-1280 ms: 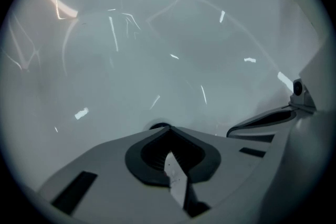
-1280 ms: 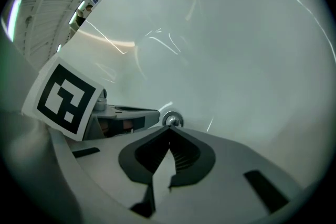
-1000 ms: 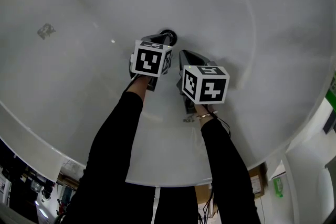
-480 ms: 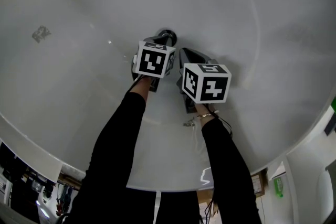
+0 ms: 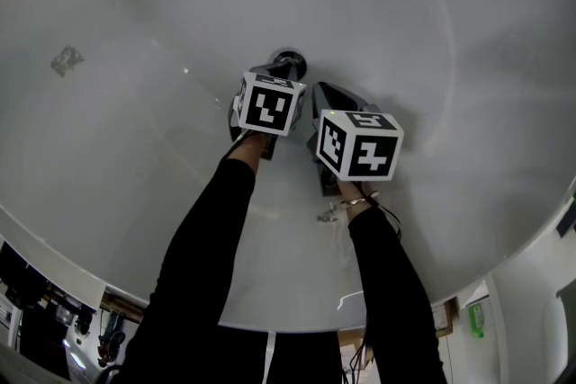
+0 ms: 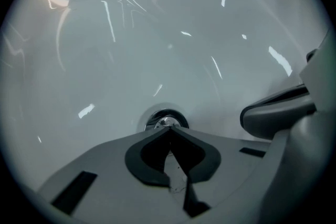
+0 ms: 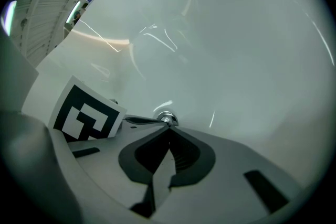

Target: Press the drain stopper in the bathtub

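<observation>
Left jaws: closed, the two tips meet in a point and the dark pads behind them hold nothing.
Right jaws: likewise closed tip to tip, with nothing between them.
Left gripper (image 6: 169, 128): its closed tip sits at the near edge of the drain stopper (image 6: 164, 121); no view shows whether it touches. From the head view the left gripper (image 5: 283, 69) reaches the stopper from below.
Right gripper (image 7: 168, 127): points toward the same spot but sits a little back and to the right of it. In the head view the right gripper (image 5: 322, 91) lies just beside the left one, the two not touching.
Drain stopper (image 5: 290, 61): a small, round, shiny metal fitting set in the floor of the tub, near the top centre of the head view. The right gripper view shows the drain stopper (image 7: 167, 118) just past its own tip, with the left gripper's nose reaching it from the left.
Marker cubes: the left cube (image 5: 270, 103) and the right cube (image 5: 357, 144) face up at the head camera.
Bathtub (image 5: 423, 22): white and glossy, with curved walls and streaks of reflected light.
Sleeves: a black left sleeve (image 5: 202, 256) and a black right sleeve (image 5: 391, 283) run up from the bottom edge over the tub rim.
</observation>
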### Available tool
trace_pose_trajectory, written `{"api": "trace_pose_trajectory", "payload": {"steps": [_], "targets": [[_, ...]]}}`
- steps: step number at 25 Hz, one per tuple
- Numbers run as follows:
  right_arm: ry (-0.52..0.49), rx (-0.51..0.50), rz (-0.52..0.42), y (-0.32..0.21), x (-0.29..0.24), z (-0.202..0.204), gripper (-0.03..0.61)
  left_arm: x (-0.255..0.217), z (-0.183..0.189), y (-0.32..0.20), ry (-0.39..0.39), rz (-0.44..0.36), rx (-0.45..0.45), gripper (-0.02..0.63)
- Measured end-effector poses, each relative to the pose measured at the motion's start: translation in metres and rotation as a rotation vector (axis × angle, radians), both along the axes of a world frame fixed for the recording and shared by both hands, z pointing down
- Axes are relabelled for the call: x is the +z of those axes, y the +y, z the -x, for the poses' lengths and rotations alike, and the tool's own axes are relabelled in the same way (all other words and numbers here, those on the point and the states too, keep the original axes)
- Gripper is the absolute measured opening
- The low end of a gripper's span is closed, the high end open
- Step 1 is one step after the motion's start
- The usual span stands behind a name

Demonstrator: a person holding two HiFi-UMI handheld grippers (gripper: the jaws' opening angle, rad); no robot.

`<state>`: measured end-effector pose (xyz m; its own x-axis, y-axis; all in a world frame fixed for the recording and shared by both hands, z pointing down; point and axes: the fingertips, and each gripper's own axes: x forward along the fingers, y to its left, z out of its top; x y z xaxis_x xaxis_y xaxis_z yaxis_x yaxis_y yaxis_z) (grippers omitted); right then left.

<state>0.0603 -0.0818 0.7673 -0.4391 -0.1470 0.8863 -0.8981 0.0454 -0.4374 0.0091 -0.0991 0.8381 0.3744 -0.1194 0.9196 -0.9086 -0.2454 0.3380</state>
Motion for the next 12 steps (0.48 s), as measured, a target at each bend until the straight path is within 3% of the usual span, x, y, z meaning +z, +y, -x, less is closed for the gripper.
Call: {"api": "trace_pose_trajectory", "payload": {"steps": [5, 9, 12], "targets": [[0.01, 0.004, 0.0, -0.001, 0.0, 0.0, 0.002, 0.004, 0.003, 0.0, -0.005, 0.011, -0.031, 0.008], [0.021, -0.003, -0.002, -0.002, 0.0, -0.001, 0.002, 0.004, 0.001, 0.0, -0.022, 0.002, 0.021, 0.008], [0.031, -0.011, -0.003, -0.001, -0.002, -0.004, 0.002, -0.006, -0.002, 0.002, -0.012, -0.049, 0.075, 0.008]]}}
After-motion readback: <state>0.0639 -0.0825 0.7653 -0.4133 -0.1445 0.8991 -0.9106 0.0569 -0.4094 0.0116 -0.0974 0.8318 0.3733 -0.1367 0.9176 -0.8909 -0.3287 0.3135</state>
